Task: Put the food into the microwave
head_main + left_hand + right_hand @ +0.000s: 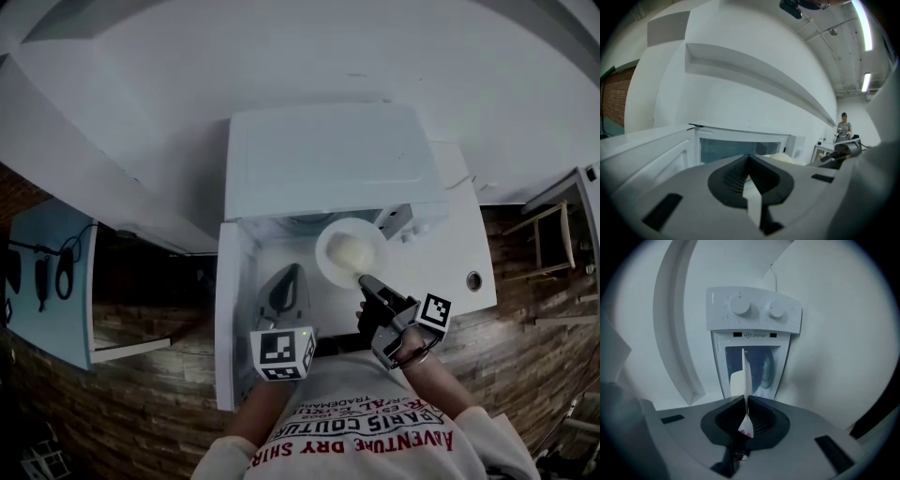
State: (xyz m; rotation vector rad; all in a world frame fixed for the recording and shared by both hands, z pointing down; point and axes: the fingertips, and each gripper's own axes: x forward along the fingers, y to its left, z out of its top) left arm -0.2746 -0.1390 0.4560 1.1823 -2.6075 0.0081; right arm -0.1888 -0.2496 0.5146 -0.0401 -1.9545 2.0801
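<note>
Right gripper (366, 281) jaws pinch plate (325, 246) rim; likely stiff, slick, tips under food (349, 251). Left gripper (291, 274) jaws closed, empty.

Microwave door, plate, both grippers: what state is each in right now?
microwave door: open, swung to the left
plate: carries the food, held by its rim
right gripper: shut on the plate
left gripper: shut, empty

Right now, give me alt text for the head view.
From above, the right gripper holds a white plate of pale food by its rim at the open microwave. The left gripper, jaws shut and empty, points in beside the open door.
</note>
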